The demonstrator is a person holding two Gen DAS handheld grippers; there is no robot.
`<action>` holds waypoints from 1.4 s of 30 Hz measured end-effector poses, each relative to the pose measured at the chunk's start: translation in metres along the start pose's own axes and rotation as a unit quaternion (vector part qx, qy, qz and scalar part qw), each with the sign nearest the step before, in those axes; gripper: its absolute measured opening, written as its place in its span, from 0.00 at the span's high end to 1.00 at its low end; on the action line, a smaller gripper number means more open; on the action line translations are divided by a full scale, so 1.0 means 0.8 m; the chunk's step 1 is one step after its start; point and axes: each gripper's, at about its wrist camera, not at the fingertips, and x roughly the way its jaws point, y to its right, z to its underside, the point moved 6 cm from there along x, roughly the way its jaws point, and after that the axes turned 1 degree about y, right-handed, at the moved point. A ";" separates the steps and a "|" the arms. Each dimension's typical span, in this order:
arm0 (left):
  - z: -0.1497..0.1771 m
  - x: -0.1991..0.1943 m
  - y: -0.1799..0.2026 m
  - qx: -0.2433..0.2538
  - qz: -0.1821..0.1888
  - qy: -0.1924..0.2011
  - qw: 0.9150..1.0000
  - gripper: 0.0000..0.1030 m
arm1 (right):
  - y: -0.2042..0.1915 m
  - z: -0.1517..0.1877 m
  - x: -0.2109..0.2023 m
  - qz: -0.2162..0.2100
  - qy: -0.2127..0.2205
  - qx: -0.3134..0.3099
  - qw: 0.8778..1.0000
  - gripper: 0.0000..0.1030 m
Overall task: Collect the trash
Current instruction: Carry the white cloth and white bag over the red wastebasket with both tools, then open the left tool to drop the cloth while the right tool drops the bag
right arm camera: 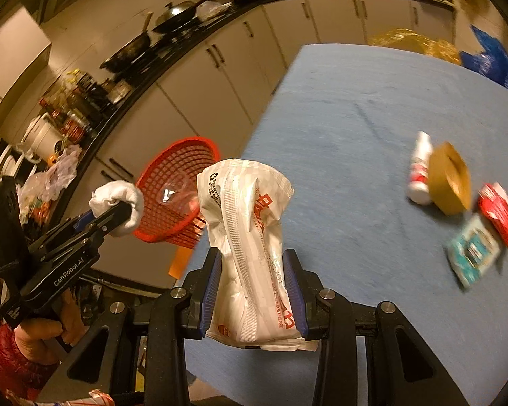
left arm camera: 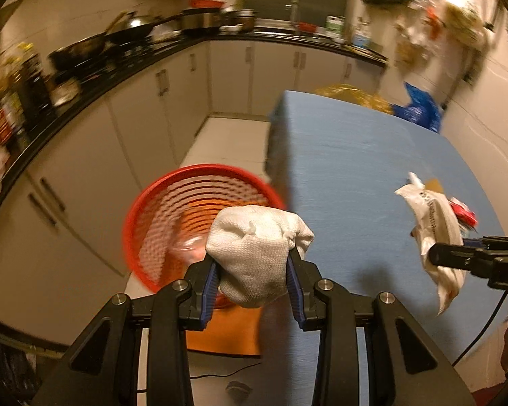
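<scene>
You hold two pieces of trash: your left gripper [left arm camera: 254, 277] jaws pinch one crumpled white cloth wad [left arm camera: 257, 250] above the one red mesh basket [left arm camera: 172, 209]; your right gripper [right arm camera: 254, 291] jaws pinch one white printed plastic wrapper [right arm camera: 250, 237] over the blue counter [right arm camera: 355, 108], where four items remain.

White knitted cloth [left arm camera: 259, 253]; white packet [right arm camera: 250, 247] with red print; red mesh basket [left arm camera: 172, 216]; blue worktop [right arm camera: 355, 118]; tan tape roll [right arm camera: 452, 177]; black grippers with blue pads [left arm camera: 211, 282].
</scene>
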 end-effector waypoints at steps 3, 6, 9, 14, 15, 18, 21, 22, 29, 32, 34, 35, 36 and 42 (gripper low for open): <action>0.000 -0.001 -0.033 -0.022 -0.017 0.001 1.000 0.67 | -0.027 -0.023 0.016 -0.013 -0.002 -0.021 1.000 0.61; -0.002 -0.002 -0.068 -0.050 -0.030 0.000 0.998 0.67 | -0.057 -0.046 0.034 -0.029 -0.005 -0.040 0.999 0.61; -0.006 -0.001 -0.091 -0.068 -0.038 0.002 0.997 0.67 | -0.082 -0.065 0.049 -0.039 -0.007 -0.054 0.998 0.61; -0.007 -0.005 -0.113 -0.080 -0.045 0.005 0.996 0.67 | -0.113 -0.083 0.065 -0.047 -0.005 -0.075 0.996 0.60; -0.008 -0.003 -0.114 -0.080 -0.046 0.006 0.996 0.67 | -0.116 -0.085 0.069 -0.047 -0.006 -0.078 0.996 0.60; -0.011 0.001 -0.118 -0.077 -0.044 0.006 0.996 0.66 | -0.124 -0.089 0.082 -0.045 -0.010 -0.083 0.995 0.60; -0.016 0.010 -0.118 -0.073 -0.041 0.007 0.996 0.66 | -0.129 -0.093 0.098 -0.043 -0.015 -0.083 0.995 0.60; -0.018 0.014 -0.118 -0.071 -0.038 0.005 0.997 0.66 | -0.129 -0.094 0.102 -0.044 -0.016 -0.083 0.995 0.60; -0.024 0.049 -0.117 -0.086 -0.016 -0.011 0.996 0.65 | -0.129 -0.112 0.134 -0.036 -0.020 -0.076 0.996 0.59; -0.026 0.061 -0.120 -0.090 -0.014 -0.016 0.996 0.63 | -0.126 -0.120 0.151 -0.040 -0.028 -0.061 0.997 0.57; -0.027 0.067 -0.122 -0.093 -0.014 -0.018 0.995 0.57 | -0.122 -0.123 0.163 -0.045 -0.038 -0.053 0.997 0.56; -0.028 0.069 -0.122 -0.096 -0.013 -0.019 0.995 0.55 | -0.120 -0.124 0.165 -0.042 -0.037 -0.051 0.997 0.53; -0.029 0.070 -0.122 -0.099 -0.010 -0.018 0.995 0.49 | -0.119 -0.125 0.165 -0.041 -0.037 -0.050 0.997 0.51; -0.032 0.056 -0.116 -0.104 -0.004 0.005 0.995 0.33 | -0.111 -0.127 0.131 -0.041 -0.016 -0.049 0.998 0.36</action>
